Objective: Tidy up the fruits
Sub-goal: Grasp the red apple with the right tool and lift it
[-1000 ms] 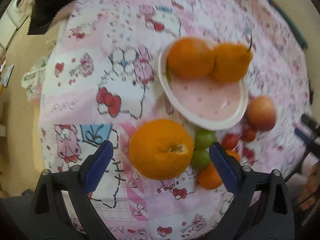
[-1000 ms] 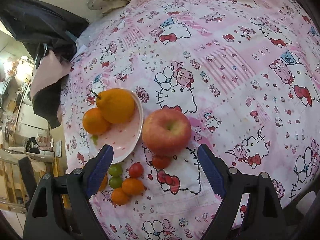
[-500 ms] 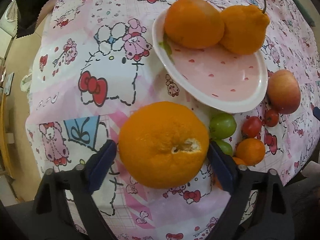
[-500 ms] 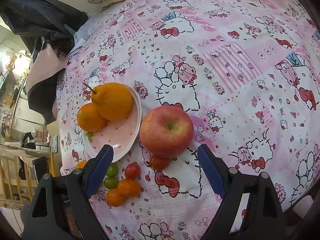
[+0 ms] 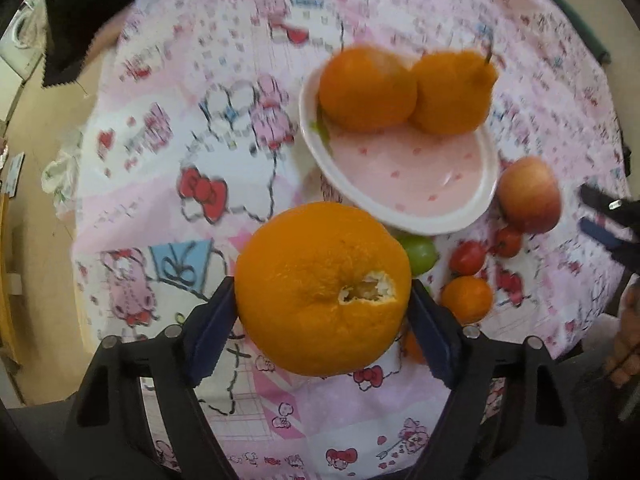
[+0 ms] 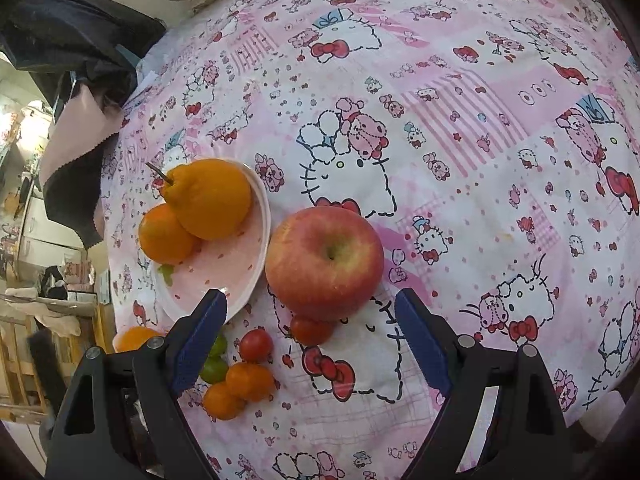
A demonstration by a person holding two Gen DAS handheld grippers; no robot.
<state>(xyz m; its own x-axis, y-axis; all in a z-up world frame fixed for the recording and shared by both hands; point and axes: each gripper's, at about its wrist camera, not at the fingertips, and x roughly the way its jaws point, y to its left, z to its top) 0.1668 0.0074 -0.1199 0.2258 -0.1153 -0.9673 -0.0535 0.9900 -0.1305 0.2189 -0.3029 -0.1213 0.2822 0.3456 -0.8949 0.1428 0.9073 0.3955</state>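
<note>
Left wrist view: the left gripper (image 5: 322, 320) clamps a large orange (image 5: 323, 289) between both blue fingers (image 5: 212, 330); beyond them a pink plate (image 5: 404, 168) carries two more oranges. Right wrist view: the right gripper (image 6: 310, 340) is spread wide, its fingers (image 6: 420, 340) apart, with a red apple (image 6: 325, 261) just ahead between them on the patterned tabletop (image 6: 460, 140), touching neither.

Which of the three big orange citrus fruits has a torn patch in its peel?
The large round orange held between the left gripper fingers; the two on the pink plate show whole peel, one with a stem.
</note>
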